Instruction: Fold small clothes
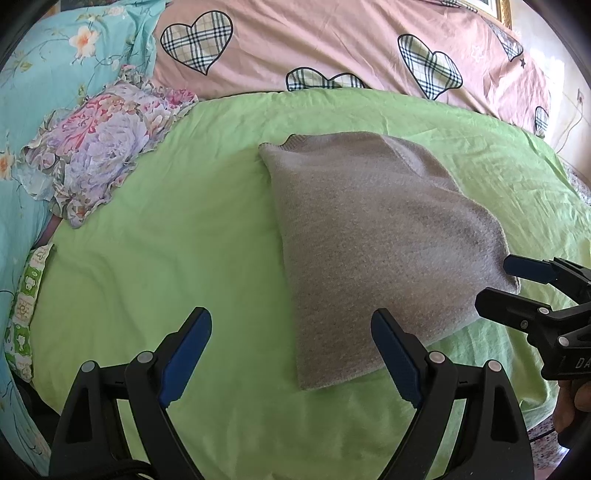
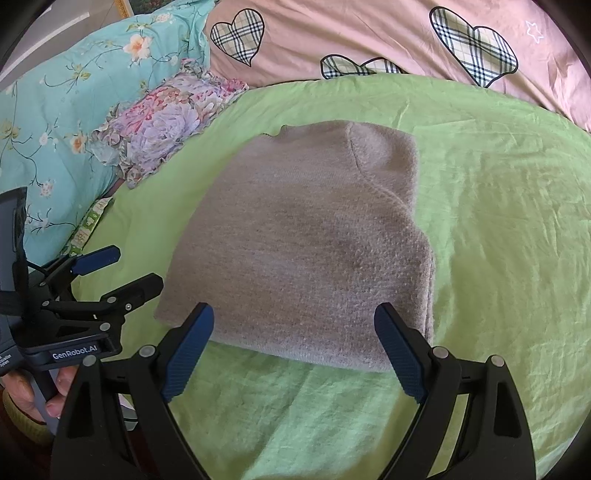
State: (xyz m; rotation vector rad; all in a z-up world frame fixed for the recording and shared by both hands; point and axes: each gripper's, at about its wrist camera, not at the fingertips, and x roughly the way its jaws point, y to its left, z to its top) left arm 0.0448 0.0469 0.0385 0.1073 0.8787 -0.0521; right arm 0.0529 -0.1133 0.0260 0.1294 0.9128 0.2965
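A grey knitted garment (image 1: 369,229) (image 2: 306,240) lies folded into a flat packet on the green sheet (image 1: 166,240) (image 2: 498,221). My left gripper (image 1: 291,317) (image 2: 135,266) is open beside the packet's near left corner, with nothing between its fingers. My right gripper (image 2: 293,312) (image 1: 506,284) is open too. Its blue pads (image 2: 399,347) stand to either side of the garment's near edge without pressing on it. In the left wrist view it shows at the packet's right corner.
A ruffled floral pillow (image 1: 99,155) (image 2: 170,122) lies at the back left on teal flowered bedding (image 1: 55,55) (image 2: 55,110). A pink quilt with plaid hearts (image 1: 332,44) (image 2: 369,33) runs along the back. A hand (image 2: 59,387) grips the left tool's handle.
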